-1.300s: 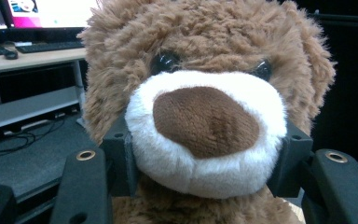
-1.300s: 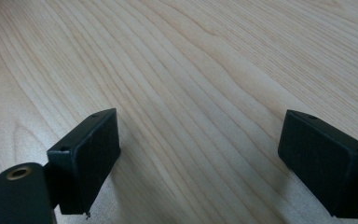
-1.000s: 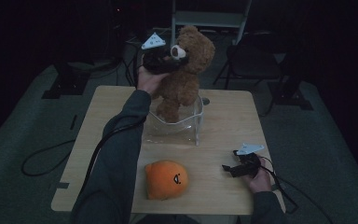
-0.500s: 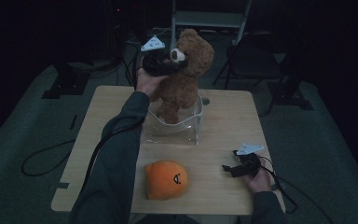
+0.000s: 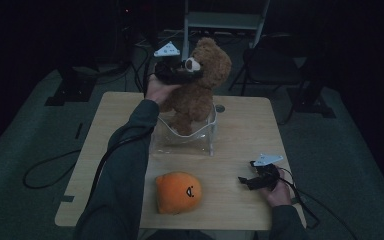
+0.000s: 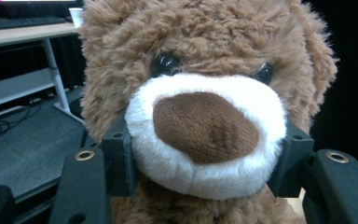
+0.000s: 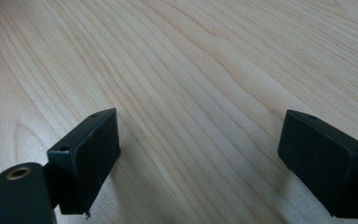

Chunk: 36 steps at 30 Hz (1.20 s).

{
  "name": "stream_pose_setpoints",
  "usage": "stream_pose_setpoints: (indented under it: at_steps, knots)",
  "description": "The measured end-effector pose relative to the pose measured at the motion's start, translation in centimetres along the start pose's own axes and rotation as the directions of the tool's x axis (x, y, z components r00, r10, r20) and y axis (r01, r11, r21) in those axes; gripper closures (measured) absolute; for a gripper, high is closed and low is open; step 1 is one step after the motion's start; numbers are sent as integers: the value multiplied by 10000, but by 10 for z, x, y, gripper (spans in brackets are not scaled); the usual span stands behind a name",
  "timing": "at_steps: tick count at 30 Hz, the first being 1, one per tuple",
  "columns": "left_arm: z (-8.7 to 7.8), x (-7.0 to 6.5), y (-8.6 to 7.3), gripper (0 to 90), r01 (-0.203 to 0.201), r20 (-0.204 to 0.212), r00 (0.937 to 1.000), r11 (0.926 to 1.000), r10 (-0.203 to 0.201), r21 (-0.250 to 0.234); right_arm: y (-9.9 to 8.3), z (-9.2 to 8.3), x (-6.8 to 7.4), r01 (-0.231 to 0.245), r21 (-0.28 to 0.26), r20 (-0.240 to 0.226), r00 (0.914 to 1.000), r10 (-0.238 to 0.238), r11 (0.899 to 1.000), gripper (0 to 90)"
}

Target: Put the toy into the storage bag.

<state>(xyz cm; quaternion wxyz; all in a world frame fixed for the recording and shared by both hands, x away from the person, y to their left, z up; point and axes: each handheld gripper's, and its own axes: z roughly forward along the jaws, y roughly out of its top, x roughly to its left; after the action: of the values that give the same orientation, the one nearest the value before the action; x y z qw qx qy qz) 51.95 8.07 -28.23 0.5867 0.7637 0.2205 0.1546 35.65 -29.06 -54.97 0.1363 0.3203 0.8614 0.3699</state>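
A brown teddy bear stands upright with its legs inside a clear plastic container at the table's middle. My left gripper is shut on the bear's white muzzle; both black pads press into its sides in the left gripper view. An orange plush with a small face lies near the front edge. My right gripper rests low on the wooden table at the front right, jaws wide apart with nothing between them.
Cables trail over the dark floor on the left and right of the table. Dark chairs and a stand sit behind the table. A small round disc lies behind the container.
The left hand and the bear's head have shifted very slightly; the grip on the muzzle is the same. The right gripper has kept still.
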Motion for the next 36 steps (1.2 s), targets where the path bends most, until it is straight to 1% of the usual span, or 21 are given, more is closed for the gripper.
stream_pose_setpoints:
  at_steps: [8,17,23,31,36]
  knots:
    - [2,0,-2,400,-67,254,9997,9996,60,268,0,0,0,3,-3,1,10000,-3,10000,119]
    - [5,-1,-6,400,-90,495,9988,9990,67,448,0,0,0,4,-2,4,10000,-4,10000,119]
    - [7,-1,-10,399,-150,592,9982,9978,112,642,0,0,0,5,-3,-1,10000,-5,10000,119]
    - [11,-2,-13,398,-264,847,9962,9952,184,941,0,0,0,3,-3,0,10000,-3,10000,119]
    - [13,-2,-14,397,-255,812,9965,9945,173,1013,0,0,0,1,-1,-1,10000,-1,10000,119]
